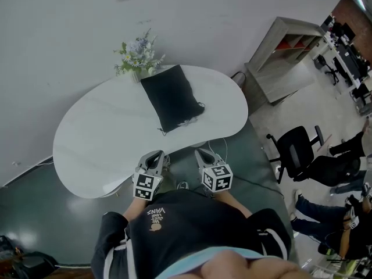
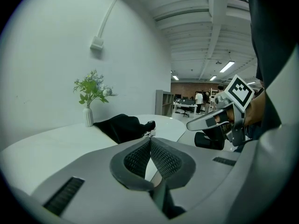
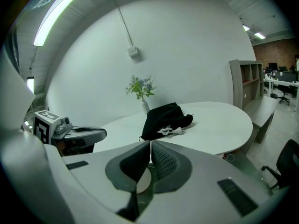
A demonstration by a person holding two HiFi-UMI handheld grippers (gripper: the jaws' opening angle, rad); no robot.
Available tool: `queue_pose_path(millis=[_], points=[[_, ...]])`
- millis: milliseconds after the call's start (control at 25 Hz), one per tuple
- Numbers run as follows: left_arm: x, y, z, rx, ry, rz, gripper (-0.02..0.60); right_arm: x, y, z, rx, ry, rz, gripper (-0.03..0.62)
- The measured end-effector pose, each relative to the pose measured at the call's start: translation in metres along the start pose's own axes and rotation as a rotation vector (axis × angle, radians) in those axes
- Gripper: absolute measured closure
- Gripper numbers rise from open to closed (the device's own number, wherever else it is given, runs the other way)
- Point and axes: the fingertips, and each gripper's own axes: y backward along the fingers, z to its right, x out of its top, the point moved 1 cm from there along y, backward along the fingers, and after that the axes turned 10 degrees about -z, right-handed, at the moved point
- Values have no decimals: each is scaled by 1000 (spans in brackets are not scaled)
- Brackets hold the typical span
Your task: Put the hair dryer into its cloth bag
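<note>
White curved table (image 1: 104, 144), black cloth bag (image 1: 171, 97) (office (image 1: 349, 57) beyond)

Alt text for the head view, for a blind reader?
A black cloth bag lies on a white table beside a vase of flowers, a white cord showing at its near end. The left claw and right claw, both shut and empty, hang at the table's near edge, short of the bag.
</note>
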Motion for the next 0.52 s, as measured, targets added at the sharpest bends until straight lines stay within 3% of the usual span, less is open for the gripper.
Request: queue_pose_path(millis=[520], points=[[0, 0, -6, -1, -1, -13, 561, 8, -8, -5, 0, 33, -11, 548]])
